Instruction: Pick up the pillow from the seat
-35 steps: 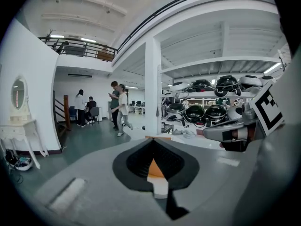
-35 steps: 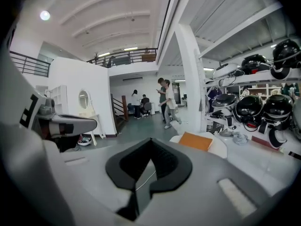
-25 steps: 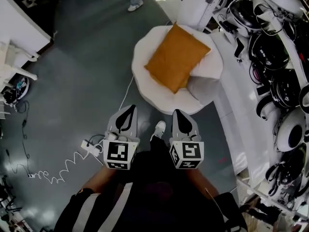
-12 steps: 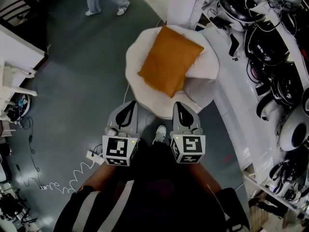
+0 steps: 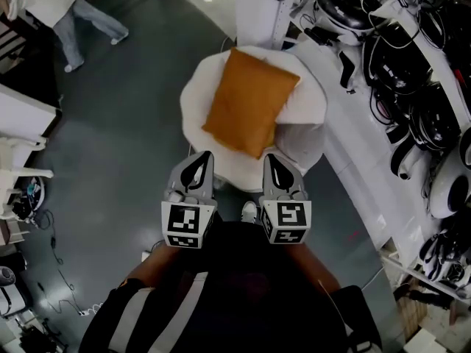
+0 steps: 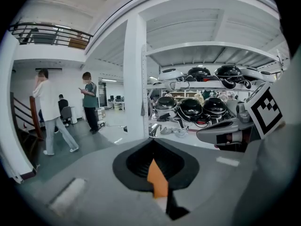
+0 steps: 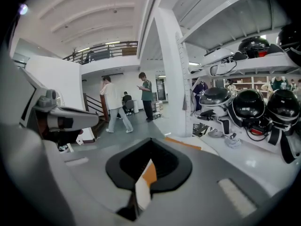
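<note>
An orange pillow (image 5: 250,101) lies slantwise on a round white seat (image 5: 193,120) in the upper middle of the head view. My left gripper (image 5: 200,159) and right gripper (image 5: 270,160) are side by side at the seat's near rim, just short of the pillow's near corner. Both are shut with nothing in them, and neither touches the pillow. In the left gripper view the jaws (image 6: 153,144) are closed and a sliver of the orange pillow (image 6: 158,181) shows through the slot. The right gripper view shows its closed jaws (image 7: 150,143) the same way, with an orange and white sliver (image 7: 148,174).
White shelving (image 5: 368,145) packed with black helmets (image 5: 412,65) and cables runs along the right, close to the seat. A white pillar (image 5: 257,9) stands behind the seat. A person (image 5: 59,13) walks at the top left. White furniture (image 5: 22,123) stands left; my shoe (image 5: 249,212) is between the grippers.
I have stepped forward: the seat and pillow are nearer and both grippers now reach its near rim. The coiled cable and power strip have slid out of view. Both jaws stayed shut.
</note>
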`<act>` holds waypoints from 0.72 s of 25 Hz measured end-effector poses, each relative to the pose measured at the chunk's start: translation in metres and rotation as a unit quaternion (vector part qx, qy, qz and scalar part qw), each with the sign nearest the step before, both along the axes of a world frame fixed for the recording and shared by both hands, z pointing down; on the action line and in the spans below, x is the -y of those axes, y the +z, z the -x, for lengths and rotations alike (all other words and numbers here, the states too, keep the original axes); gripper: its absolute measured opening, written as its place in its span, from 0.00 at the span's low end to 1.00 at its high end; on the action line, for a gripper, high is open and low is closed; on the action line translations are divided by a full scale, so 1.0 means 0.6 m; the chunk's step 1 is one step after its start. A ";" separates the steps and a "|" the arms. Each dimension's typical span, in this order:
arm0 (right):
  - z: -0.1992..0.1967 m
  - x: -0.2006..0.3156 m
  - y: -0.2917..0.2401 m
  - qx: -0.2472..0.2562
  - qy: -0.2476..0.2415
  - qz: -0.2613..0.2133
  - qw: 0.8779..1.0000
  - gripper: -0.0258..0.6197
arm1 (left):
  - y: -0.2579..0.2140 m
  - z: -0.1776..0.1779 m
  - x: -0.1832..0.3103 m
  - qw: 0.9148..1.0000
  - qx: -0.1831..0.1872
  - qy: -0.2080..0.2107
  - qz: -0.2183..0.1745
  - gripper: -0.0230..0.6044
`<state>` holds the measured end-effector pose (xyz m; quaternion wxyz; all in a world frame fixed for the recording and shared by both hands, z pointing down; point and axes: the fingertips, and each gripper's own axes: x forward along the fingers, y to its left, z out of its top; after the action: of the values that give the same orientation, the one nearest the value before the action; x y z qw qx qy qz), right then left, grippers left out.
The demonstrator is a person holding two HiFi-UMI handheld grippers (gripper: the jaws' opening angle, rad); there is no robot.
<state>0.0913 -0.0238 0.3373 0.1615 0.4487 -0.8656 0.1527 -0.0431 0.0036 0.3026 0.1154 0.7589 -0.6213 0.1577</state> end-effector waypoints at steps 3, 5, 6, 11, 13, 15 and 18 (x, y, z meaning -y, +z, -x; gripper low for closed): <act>0.025 0.036 0.011 -0.006 0.025 0.008 1.000 0.04 | 0.013 0.020 0.051 1.000 -0.002 0.030 0.003 0.04; 0.042 0.059 0.024 -0.014 0.040 0.019 0.999 0.04 | 0.028 0.033 0.084 0.999 -0.007 0.049 0.013 0.04; 0.049 0.068 0.033 -0.019 0.047 0.026 0.998 0.04 | 0.038 0.041 0.098 0.998 -0.010 0.059 0.020 0.04; 0.081 0.122 0.077 -0.032 0.098 0.053 0.993 0.04 | 0.093 0.092 0.162 0.994 -0.019 0.092 0.047 0.04; 0.088 0.141 0.102 -0.037 0.117 0.063 0.990 0.04 | 0.112 0.107 0.186 0.992 -0.031 0.112 0.052 0.05; 0.091 0.159 0.127 -0.043 0.138 0.073 0.987 0.04 | 0.129 0.121 0.208 0.989 -0.039 0.133 0.057 0.05; 0.099 0.182 0.161 -0.052 0.166 0.088 0.981 0.04 | 0.163 0.146 0.243 0.985 -0.039 0.155 0.069 0.05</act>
<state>0.0321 -0.1328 0.4339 0.2172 0.5775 -0.7528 0.2294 -0.1305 -0.1423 0.4001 0.1657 0.8419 -0.4786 0.1863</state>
